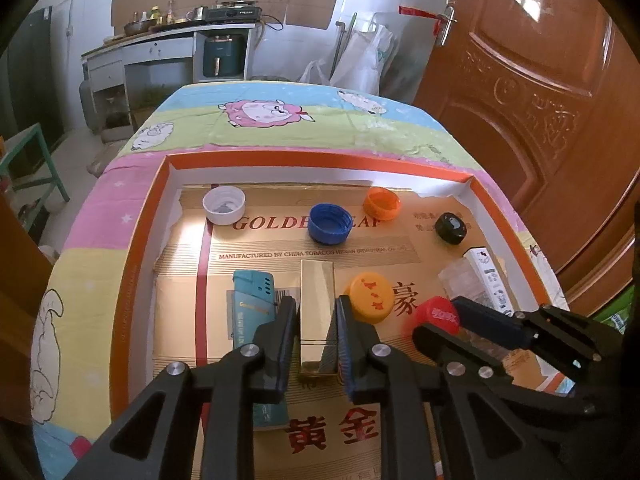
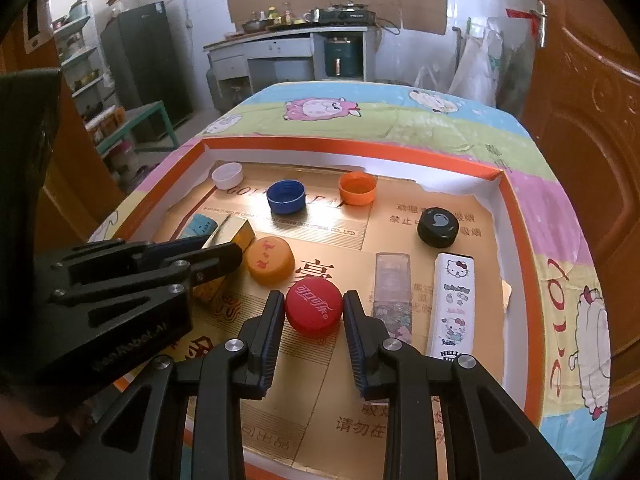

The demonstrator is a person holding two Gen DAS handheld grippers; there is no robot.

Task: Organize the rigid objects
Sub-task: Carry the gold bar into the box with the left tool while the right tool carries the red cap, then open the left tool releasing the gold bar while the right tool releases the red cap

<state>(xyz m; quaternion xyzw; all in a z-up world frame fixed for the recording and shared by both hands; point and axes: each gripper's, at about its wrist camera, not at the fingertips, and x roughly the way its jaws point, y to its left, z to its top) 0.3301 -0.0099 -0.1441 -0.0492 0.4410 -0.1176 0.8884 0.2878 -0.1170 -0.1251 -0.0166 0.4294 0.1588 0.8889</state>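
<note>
An orange-rimmed tray (image 1: pixel 132 264) holds several bottle caps and lighters. My left gripper (image 1: pixel 316 312) is shut on a gold lighter (image 1: pixel 316 300), fingers on both its sides; it also shows in the right wrist view (image 2: pixel 236 236). My right gripper (image 2: pixel 314 300) is shut on a red cap (image 2: pixel 314 308), pads touching both sides; the cap also shows in the left wrist view (image 1: pixel 436 314). A yellow-orange cap (image 1: pixel 370 296) lies between the two grippers.
In the tray: a teal lighter (image 1: pixel 252 300), white cap (image 1: pixel 223 204), blue cap (image 1: pixel 330 224), orange cap (image 1: pixel 382 202), black cap (image 1: pixel 451 227), Hello Kitty lighter (image 2: pixel 454 300), clear lighter (image 2: pixel 392 292). The tray sits on a cartoon-print cloth (image 1: pixel 280 120). A wooden door (image 1: pixel 540 80) stands at right.
</note>
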